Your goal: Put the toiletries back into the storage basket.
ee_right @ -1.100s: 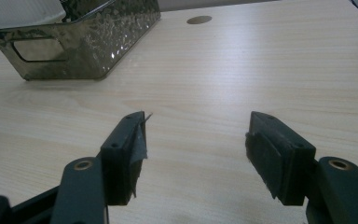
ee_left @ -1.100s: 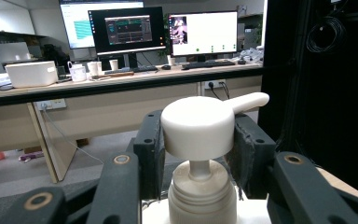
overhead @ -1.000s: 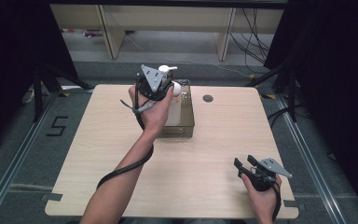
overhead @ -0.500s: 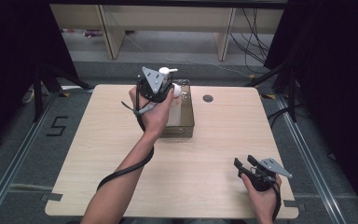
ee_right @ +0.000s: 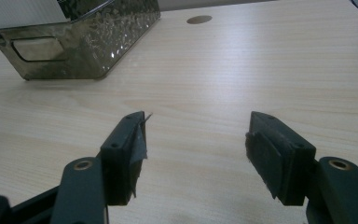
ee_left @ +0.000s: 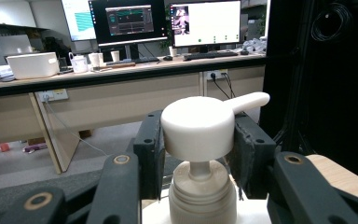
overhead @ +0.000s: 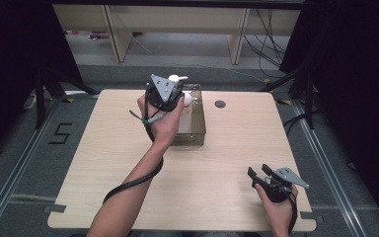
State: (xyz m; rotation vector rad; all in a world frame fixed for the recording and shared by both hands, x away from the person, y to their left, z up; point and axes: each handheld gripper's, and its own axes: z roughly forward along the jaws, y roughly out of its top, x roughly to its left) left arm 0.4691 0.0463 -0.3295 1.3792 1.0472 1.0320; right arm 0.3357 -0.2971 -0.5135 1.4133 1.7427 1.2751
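Observation:
A white pump bottle (overhead: 177, 78) stands upright over the far end of a smoky clear bin (overhead: 197, 132). My left gripper (overhead: 173, 85) is shut on its pump head (ee_left: 198, 125), one black pad (ee_left: 149, 149) on each side, with the spout pointing right past the jaw. Below the head I see the bottle's ribbed neck (ee_left: 203, 193); its body is mostly hidden by my hand. My right gripper (overhead: 258, 174) rests low over the table's front right and stands open (ee_right: 198, 149) with bare wood between its jaws.
The bin (ee_right: 74, 44) lies ahead and to the left of the right gripper. A round cable hole (overhead: 220, 104) sits in the tabletop to the right of the bin. Desks with monitors (ee_left: 168, 23) stand beyond the table's far edge.
My left gripper has sunk slightly with the pump bottle toward the bin. The right gripper has not moved.

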